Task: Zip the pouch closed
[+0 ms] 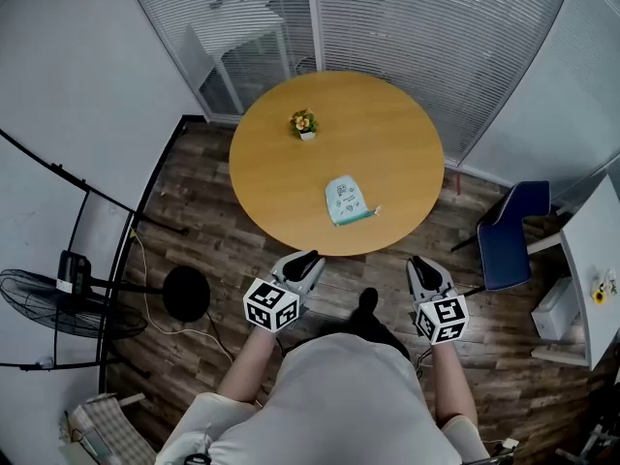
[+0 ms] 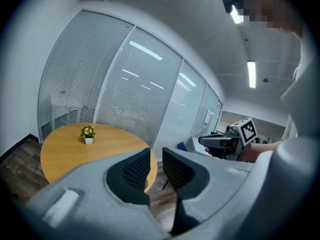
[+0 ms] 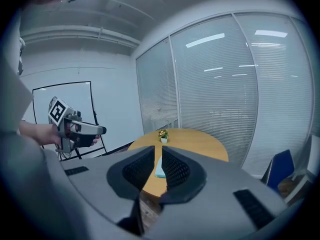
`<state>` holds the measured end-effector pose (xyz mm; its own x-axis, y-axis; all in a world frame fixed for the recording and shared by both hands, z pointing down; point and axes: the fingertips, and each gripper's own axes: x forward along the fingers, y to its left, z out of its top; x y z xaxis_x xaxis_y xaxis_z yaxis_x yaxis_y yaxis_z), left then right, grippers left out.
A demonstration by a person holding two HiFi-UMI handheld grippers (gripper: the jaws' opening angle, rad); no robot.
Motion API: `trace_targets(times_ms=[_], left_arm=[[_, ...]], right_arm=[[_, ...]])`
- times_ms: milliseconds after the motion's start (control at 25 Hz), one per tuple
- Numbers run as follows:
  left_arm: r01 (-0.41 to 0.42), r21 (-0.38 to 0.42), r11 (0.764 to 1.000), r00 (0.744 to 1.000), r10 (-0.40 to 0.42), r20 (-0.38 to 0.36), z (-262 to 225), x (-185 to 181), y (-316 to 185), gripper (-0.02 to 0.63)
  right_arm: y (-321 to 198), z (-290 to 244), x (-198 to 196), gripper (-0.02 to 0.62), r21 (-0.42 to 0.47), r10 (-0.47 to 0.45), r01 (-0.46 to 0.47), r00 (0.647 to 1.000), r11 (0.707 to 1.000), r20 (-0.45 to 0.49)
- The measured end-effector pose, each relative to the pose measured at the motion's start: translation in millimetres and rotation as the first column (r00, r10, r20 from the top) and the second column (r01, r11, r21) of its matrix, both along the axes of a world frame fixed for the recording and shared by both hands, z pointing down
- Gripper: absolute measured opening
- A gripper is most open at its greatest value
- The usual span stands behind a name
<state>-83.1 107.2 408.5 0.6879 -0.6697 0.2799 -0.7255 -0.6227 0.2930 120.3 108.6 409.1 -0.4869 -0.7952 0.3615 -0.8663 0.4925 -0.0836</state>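
A small light-teal pouch [image 1: 346,201] lies flat near the front edge of the round wooden table [image 1: 387,134]. In the head view my left gripper [image 1: 302,261] and right gripper [image 1: 423,265] are held side by side, short of the table's near edge and well apart from the pouch. In the right gripper view the right gripper [image 3: 157,156] has its jaws close together and empty; a strip of the pouch [image 3: 159,169] shows beyond them. In its own view the left gripper [image 2: 156,156] is likewise shut on nothing and points past the table's [image 2: 60,151] right edge.
A small potted flower [image 1: 304,124] stands at the table's far side. A blue chair [image 1: 513,231] and a white desk [image 1: 593,250] are at the right, a floor fan [image 1: 58,298] and a black stand at the left. Glass walls with blinds lie behind.
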Motion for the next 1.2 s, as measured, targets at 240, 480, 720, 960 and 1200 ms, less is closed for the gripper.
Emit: trace_targets(times_ms=[240, 480, 720, 960, 1200], left_arm=[[0.029, -0.033, 0.999, 1.0, -0.029, 0.004, 14, 23, -48, 0.072], [0.073, -0.076, 0.994, 0.997, -0.07, 0.034, 31, 50, -89, 0.072], [0.126, -0.127, 0.984, 0.991, -0.121, 0.051, 53, 71, -120, 0.072], [0.151, -0.167, 0.974, 0.988, -0.141, 0.068, 73, 86, -146, 0.072], [0.159, -0.214, 0.964, 0.986, -0.144, 0.083, 98, 86, -167, 0.072]], right_arm=[[-61, 14, 17, 0.04, -0.031, -0.051, 0.051, 0.999, 0.998, -0.008], [-112, 33, 38, 0.04, -0.07, -0.122, 0.121, 0.993, 0.99, -0.004], [-156, 63, 55, 0.04, -0.129, -0.182, 0.182, 0.983, 0.975, 0.011], [-187, 91, 58, 0.04, -0.171, -0.244, 0.241, 0.97, 0.955, 0.002], [-207, 115, 54, 0.04, -0.222, -0.266, 0.26, 0.964, 0.94, 0.003]])
